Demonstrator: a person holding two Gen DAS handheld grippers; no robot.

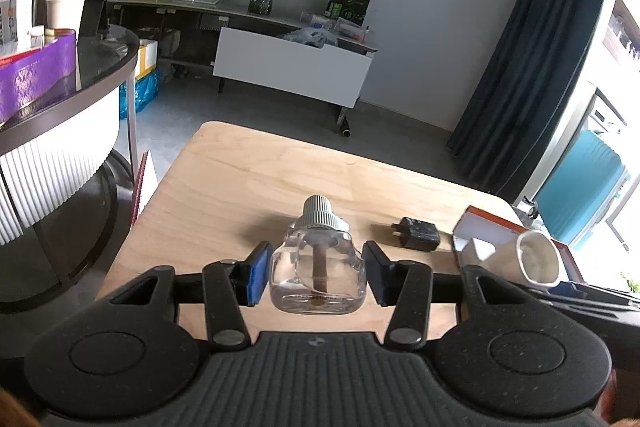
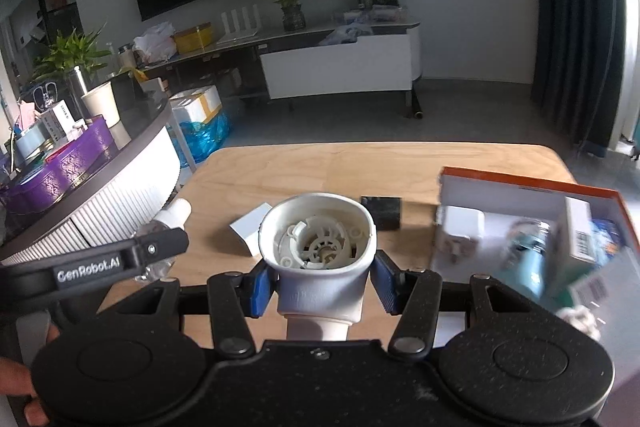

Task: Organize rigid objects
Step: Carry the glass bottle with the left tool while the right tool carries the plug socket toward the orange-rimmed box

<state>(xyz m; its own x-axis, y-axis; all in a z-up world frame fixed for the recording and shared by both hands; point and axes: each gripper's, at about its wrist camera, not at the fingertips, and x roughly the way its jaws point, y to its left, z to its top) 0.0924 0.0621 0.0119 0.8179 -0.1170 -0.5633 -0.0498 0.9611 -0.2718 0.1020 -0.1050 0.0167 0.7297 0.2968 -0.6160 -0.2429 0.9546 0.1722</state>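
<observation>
Your right gripper (image 2: pixel 318 285) pinches the white plug-in heater (image 2: pixel 318 255) at frame centre, socket facing away, likely so the bottle can screw in. Your left gripper (image 1: pixel 318 277) clamps the clear refill bottle (image 1: pixel 318 267) mid-frame, cap (image 1: pixel 318 213) forward. The orange-edged box (image 2: pixel 532 187) waits right, on the wooden table (image 2: pixel 320 167).

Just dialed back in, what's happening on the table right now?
A person is sorting items with two handheld grippers. The left gripper has a clear glass bottle with a grey ribbed cap between its blue pads. The right gripper is shut on a white plastic plug-in holder, open end facing the camera. A black charger lies on the wooden table, beside an orange-rimmed box already holding several items.
</observation>
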